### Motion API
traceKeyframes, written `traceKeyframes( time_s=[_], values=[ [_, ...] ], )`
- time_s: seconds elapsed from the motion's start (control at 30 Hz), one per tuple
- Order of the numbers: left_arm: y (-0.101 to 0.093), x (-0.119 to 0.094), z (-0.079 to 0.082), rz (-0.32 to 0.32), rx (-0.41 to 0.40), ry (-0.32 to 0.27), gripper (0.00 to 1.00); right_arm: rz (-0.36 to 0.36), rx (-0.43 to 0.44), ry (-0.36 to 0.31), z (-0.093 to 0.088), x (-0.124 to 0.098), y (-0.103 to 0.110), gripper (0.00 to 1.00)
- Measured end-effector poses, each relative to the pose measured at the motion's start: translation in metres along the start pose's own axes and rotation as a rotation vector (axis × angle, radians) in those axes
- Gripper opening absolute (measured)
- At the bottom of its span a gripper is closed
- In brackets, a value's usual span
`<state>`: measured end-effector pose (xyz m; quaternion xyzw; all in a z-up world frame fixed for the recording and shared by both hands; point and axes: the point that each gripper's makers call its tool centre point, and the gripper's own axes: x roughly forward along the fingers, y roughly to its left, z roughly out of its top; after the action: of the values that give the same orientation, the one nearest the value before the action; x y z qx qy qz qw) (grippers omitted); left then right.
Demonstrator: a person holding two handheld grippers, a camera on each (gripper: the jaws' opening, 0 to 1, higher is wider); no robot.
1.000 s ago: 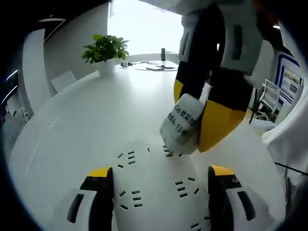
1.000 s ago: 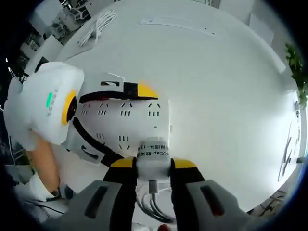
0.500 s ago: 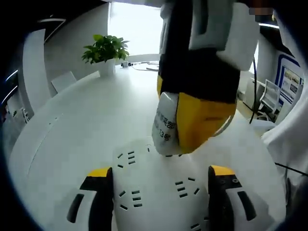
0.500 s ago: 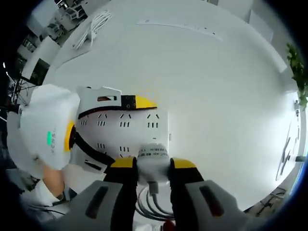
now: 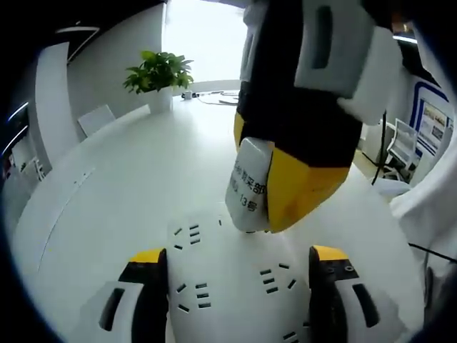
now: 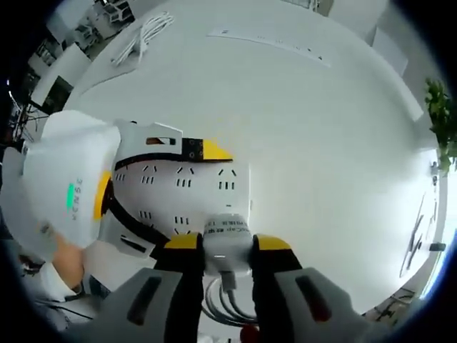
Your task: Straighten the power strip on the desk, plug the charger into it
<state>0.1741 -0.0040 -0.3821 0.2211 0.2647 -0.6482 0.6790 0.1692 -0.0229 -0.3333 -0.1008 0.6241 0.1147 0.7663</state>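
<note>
I steady the flat white plastic power strip (image 5: 235, 286) between my left tongs (image 5: 232, 282), clenched on its sides near the white counter's (image 6: 321, 143) edge, so my right tongs (image 6: 227, 250), grasping the white labelled charger block (image 6: 227, 239), can press it into a socket.

1 power strip (image 5: 228, 279), 1 charger (image 5: 248, 184), 1 plant (image 5: 158, 71).

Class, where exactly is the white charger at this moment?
The charger sits between the right claw's yellow-tipped jaws at the bottom centre of the right gripper view, pressed against the power strip's near edge; in the left gripper view it stands on the strip's far sockets.
</note>
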Motion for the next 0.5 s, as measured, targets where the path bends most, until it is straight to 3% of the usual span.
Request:
traceKeyframes(
  time_s=[0.03,0.07,0.13,0.17,0.23,0.33,0.5],
  values=[
    [0.000,0.000,0.000,0.002,-0.002,0.001,0.81,0.015,0.058,-0.012,0.004,0.000,-0.001,0.23],
    [0.001,0.000,0.000,0.007,-0.006,0.001,0.81,0.009,0.043,-0.011,0.006,0.000,-0.004,0.23],
    [0.001,0.000,0.000,0.008,-0.007,0.001,0.81,-0.044,-0.066,-0.032,0.007,0.000,0.000,0.23],
    [0.001,0.001,0.000,0.008,-0.007,0.001,0.81,-0.030,-0.055,-0.013,0.005,0.000,0.001,0.23],
    [0.002,0.001,0.000,0.010,-0.010,0.000,0.81,0.014,0.077,-0.028,0.015,0.002,-0.005,0.23],
    [0.002,0.001,0.001,0.011,-0.011,-0.001,0.81,-0.048,-0.057,-0.023,0.017,0.002,-0.003,0.24],
    [0.001,0.001,0.001,0.006,-0.009,-0.002,0.81,-0.015,-0.025,0.002,0.009,0.003,-0.003,0.24]
  ],
)
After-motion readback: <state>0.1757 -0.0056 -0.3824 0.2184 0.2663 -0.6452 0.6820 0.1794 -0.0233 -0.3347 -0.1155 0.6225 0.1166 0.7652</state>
